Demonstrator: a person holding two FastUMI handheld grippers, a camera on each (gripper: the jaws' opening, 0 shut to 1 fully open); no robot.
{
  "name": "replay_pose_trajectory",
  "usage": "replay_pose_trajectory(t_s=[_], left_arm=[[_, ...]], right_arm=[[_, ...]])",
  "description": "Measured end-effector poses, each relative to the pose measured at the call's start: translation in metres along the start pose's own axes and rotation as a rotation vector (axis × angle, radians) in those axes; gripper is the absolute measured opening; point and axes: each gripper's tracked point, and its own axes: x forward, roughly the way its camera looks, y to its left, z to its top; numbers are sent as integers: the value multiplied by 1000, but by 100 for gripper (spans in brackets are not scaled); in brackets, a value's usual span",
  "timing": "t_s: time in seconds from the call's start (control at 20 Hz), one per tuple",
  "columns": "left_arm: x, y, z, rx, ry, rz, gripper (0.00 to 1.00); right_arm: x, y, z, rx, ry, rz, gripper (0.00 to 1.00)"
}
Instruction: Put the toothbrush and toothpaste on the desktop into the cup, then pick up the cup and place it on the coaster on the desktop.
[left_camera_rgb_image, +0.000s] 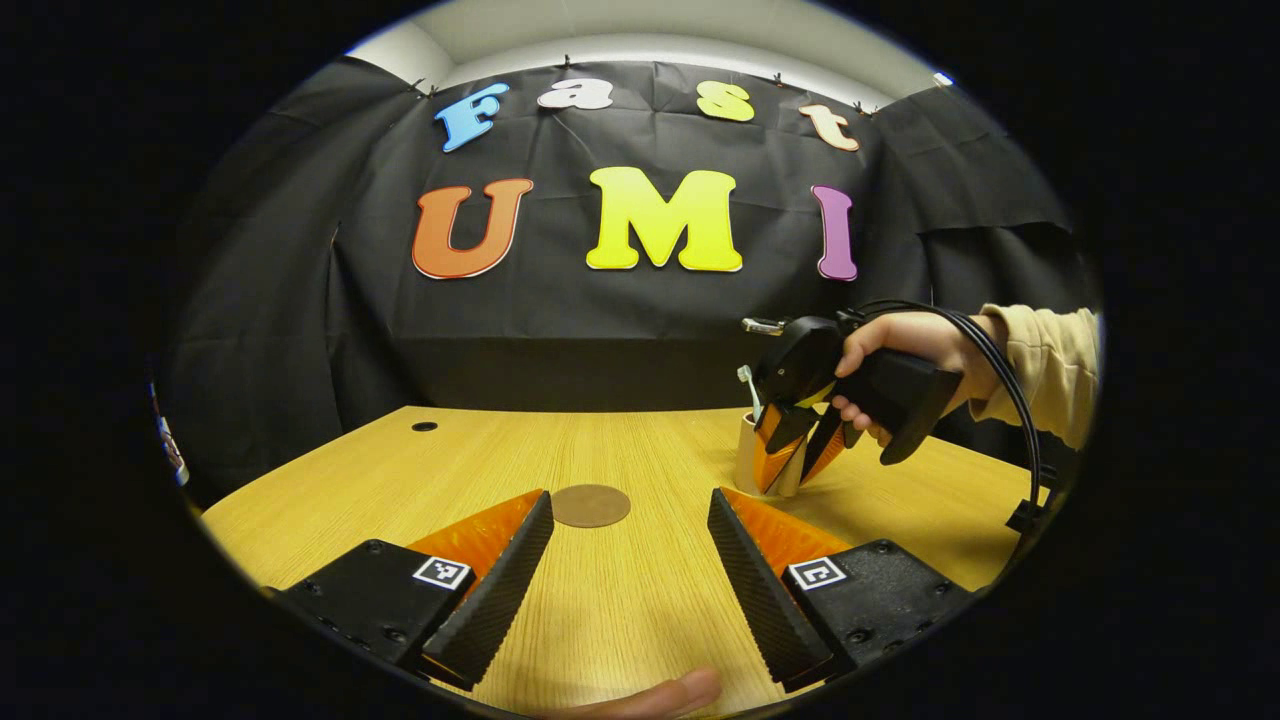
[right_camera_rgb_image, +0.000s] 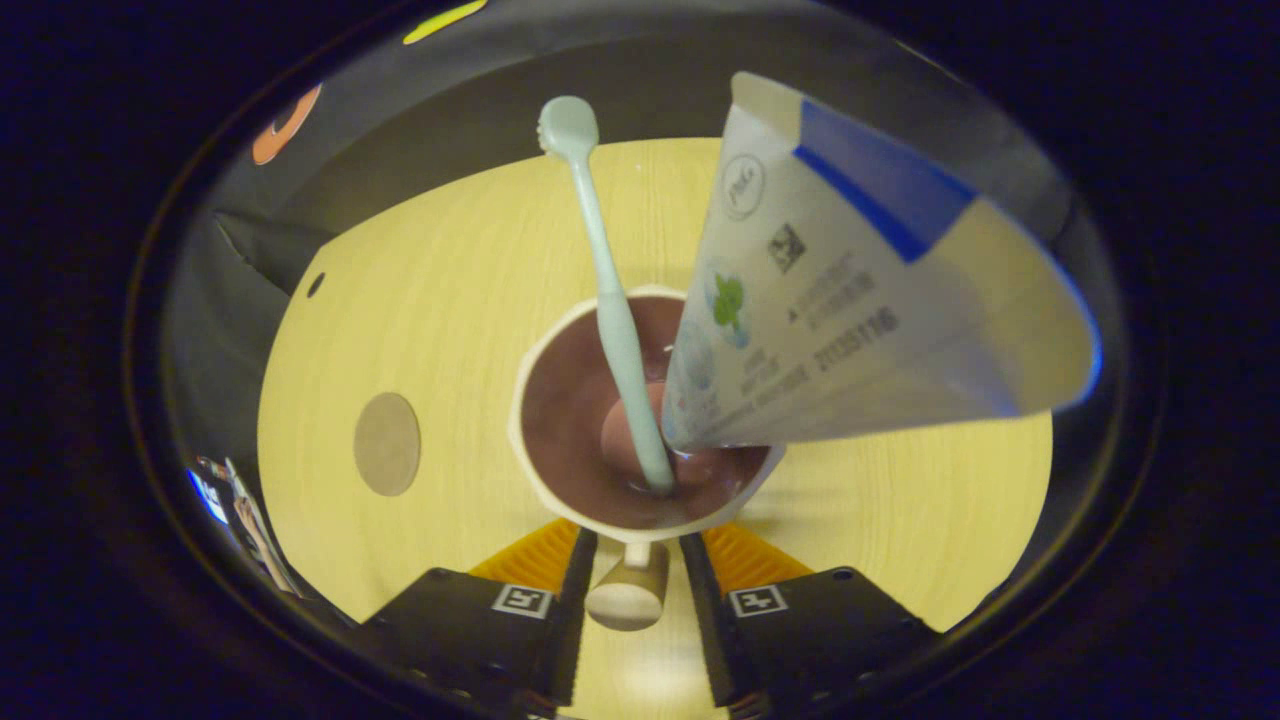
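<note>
Both fingers of the right gripper (right_camera_rgb_image: 632, 590) are closed on the handle (right_camera_rgb_image: 627, 592) of the cup (right_camera_rgb_image: 560, 505), one finger pressing on each side of it, as the right gripper view shows from above. In the left gripper view the same right gripper (left_camera_rgb_image: 798, 455) appears farther off, tilted down against the cup (left_camera_rgb_image: 748, 458), with a hand (left_camera_rgb_image: 900, 350) in a pale sleeve (left_camera_rgb_image: 1045, 365) wrapped around its grip and a black cable (left_camera_rgb_image: 1010, 400) looping from it toward the right edge of the desktop (left_camera_rgb_image: 620, 600).

The cup stands upright on the desktop (right_camera_rgb_image: 900, 500), toward its far right part. Inside it, the toothbrush (right_camera_rgb_image: 612, 300) stands on its handle end at the cup's bottom and leans outward, bristle head up; in the left gripper view its head (left_camera_rgb_image: 745, 378) pokes above the cup rim just beside the gripper. The toothpaste (right_camera_rgb_image: 850, 290) also stands in the cup, its lower end down inside next to the toothbrush and its wide crimped end tilted up and outward over the rim.

Set well apart, the left gripper's (left_camera_rgb_image: 630, 545) fingers hold nothing and sit low over the near part of the desktop. The round brown coaster (left_camera_rgb_image: 590, 505) lies flat on the wood just beyond them, centred in the gap between the fingers. In the right gripper view the coaster (right_camera_rgb_image: 387, 443) lies to the cup's left, apart from it. A small dark hole (left_camera_rgb_image: 424, 426) marks the far left corner area of the desktop. A fingertip (left_camera_rgb_image: 660, 695) shows at the very bottom of the left gripper view.
</note>
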Motion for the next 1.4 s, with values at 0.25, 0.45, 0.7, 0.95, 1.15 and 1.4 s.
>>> replay_pose_trajectory(t_s=[0.25,0.45,0.7,0.95,1.15,1.4], left_arm=[[-3,-6,-17,-14,36,-19,99],[-2,-3,-17,-12,33,-11,99],[-5,-3,-17,-11,22,-13,99],[-10,1,-8,10,-11,-5,99],[-17,7,-7,21,-38,5,99],[-18,10,-13,-1,-33,10,99]], right_arm=[[6,-6,-3,-22,5,-44,28],[3,-4,-4,-22,2,-40,26],[1,-2,3,-59,-68,-17,25],[1,7,9,-153,-99,50,25],[5,13,6,-236,-79,113,25],[14,13,7,-331,-54,162,25]])
